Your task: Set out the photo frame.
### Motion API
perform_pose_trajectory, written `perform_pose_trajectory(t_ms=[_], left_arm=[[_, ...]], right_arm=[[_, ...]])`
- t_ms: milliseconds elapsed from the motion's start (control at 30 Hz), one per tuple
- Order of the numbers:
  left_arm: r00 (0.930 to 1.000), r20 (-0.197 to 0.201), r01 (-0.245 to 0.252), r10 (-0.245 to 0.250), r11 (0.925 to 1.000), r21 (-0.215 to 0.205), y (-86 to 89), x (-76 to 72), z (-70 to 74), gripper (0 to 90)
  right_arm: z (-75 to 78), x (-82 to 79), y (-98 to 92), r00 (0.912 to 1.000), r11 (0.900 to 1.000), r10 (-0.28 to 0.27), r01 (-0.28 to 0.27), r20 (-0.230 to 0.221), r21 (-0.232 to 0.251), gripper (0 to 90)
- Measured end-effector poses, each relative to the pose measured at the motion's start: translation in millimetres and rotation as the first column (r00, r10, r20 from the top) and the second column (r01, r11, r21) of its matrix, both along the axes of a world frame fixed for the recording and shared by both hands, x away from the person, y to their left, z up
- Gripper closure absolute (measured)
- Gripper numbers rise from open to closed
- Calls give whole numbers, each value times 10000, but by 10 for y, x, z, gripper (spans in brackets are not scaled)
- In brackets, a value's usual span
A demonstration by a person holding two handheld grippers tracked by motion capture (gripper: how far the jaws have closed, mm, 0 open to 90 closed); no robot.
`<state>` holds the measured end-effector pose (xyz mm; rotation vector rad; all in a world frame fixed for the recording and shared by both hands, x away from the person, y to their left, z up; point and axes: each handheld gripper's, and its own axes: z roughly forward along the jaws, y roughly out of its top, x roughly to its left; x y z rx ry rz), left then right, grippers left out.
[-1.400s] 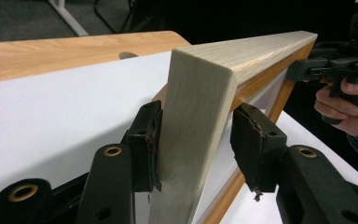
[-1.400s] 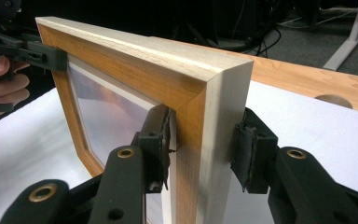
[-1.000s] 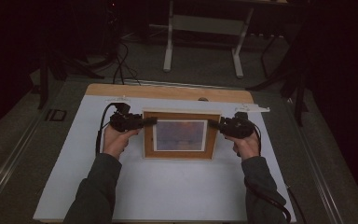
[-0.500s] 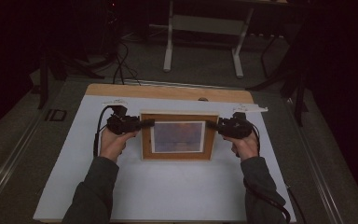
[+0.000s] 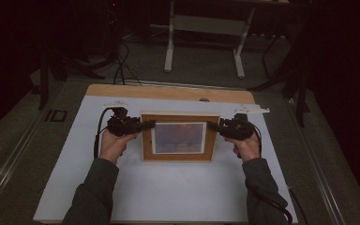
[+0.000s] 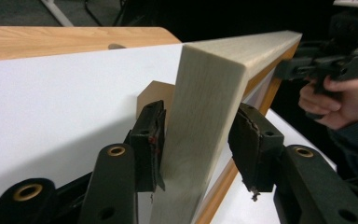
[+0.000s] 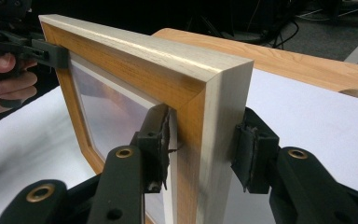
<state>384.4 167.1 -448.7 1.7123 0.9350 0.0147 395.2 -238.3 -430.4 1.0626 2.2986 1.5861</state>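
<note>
Two grippers straddle the rectangular pale-wood picture frame (image 5: 179, 137), one at each short side. This frame stands upright and tilted on the white-covered worktop (image 5: 168, 192), at its middle, with the glazed picture facing the person.

Left gripper (image 5: 146, 125): its jaws enclose the frame's left edge. In the left gripper view (image 6: 200, 140) one pad lies against the back of the pale edge, while the other pad stands apart from the front face with a visible gap. These jaws have just been opening, with the frame between them; the gripper is open and not clamping.

Right gripper (image 5: 212, 126): its jaws enclose the frame's right edge. In the right gripper view (image 7: 200, 149) the pad on the picture side touches the orange inner moulding, and the pad on the rear side stands just clear of the back. These jaws have just been opening as well, with the frame edge between them.

Both hands, left hand (image 5: 115, 143) and right hand (image 5: 248, 145), rest low beside the frame.
</note>
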Motion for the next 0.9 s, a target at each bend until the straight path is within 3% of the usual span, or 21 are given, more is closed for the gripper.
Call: perform_pose_trajectory(t_ms=[33, 67, 133, 367, 900], left_arm=[[10000, 0, 0, 0, 10000, 0, 0, 0, 0, 540], [10000, 35, 24, -25, 9995, 321, -22, -9, -6, 540], [9999, 127, 104, -111, 9983, 571, -34, -22, -19, 515], [9994, 346, 80, -94, 9991, 404, 22, -55, 5, 510], [9958, 890, -251, 230, 9994, 227, 242, -195, 123, 524]], right_arm=[[0, 0, 0, 10000, 10000, 0, 0, 0, 0, 584], [0, -2, 1, 10000, 10000, -6, 6, 32, -24, 582], [-4, -13, 15, 9999, 9998, -37, 39, 109, -196, 568], [-18, -30, 5, 9999, 9989, -36, 42, 137, -465, 544], [70, -99, -160, 9994, 9992, -74, 88, 337, -402, 565]])
